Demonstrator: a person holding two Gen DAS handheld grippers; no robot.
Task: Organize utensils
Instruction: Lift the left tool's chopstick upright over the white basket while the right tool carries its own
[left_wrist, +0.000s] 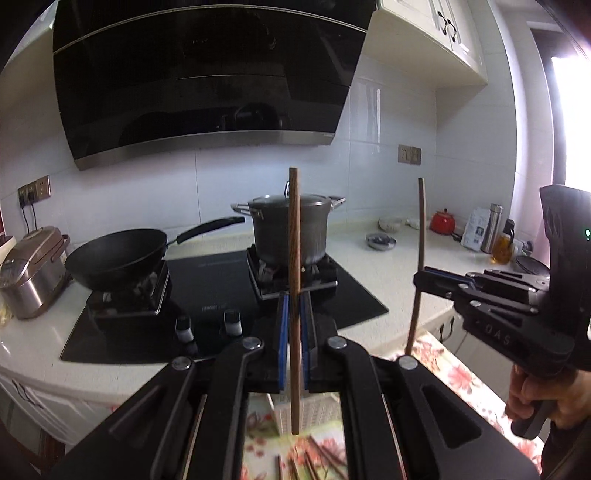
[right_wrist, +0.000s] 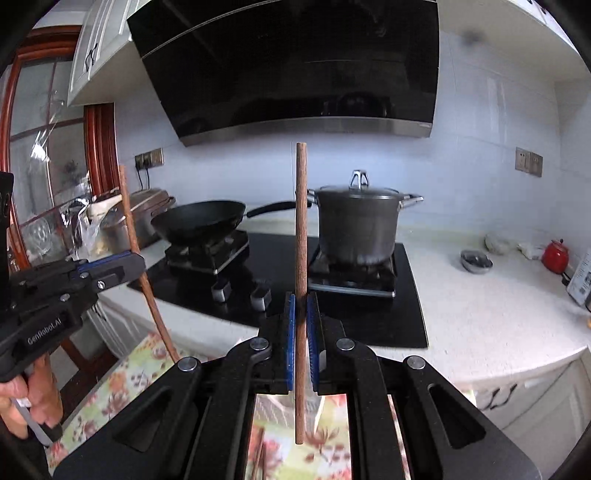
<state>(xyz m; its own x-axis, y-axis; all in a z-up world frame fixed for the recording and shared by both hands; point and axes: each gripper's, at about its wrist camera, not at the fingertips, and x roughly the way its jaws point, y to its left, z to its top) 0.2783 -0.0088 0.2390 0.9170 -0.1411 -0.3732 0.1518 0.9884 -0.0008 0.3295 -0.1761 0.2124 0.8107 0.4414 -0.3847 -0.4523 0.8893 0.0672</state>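
Observation:
My left gripper (left_wrist: 294, 297) is shut on a brown wooden chopstick (left_wrist: 294, 229), which stands upright between the blue pads. My right gripper (right_wrist: 301, 295) is shut on a second chopstick (right_wrist: 301, 206), also upright. Each gripper shows in the other's view: the right gripper (left_wrist: 421, 275) with its chopstick (left_wrist: 422, 221) at the right, the left gripper (right_wrist: 138, 264) with its chopstick (right_wrist: 125, 199) at the left. Both are held side by side above a floral cloth (left_wrist: 454, 373). Several loose chopsticks (left_wrist: 321, 456) lie on it below.
Ahead is a black hob (left_wrist: 221, 280) with a wok (left_wrist: 118, 254) and a lidded pot (left_wrist: 273, 229). A rice cooker (left_wrist: 33, 269) stands at the left. A red kettle (left_wrist: 443, 221), a small bowl (left_wrist: 380, 240) and bottles sit on the white counter (right_wrist: 480, 314). A white perforated holder (left_wrist: 317, 410) lies under my left gripper.

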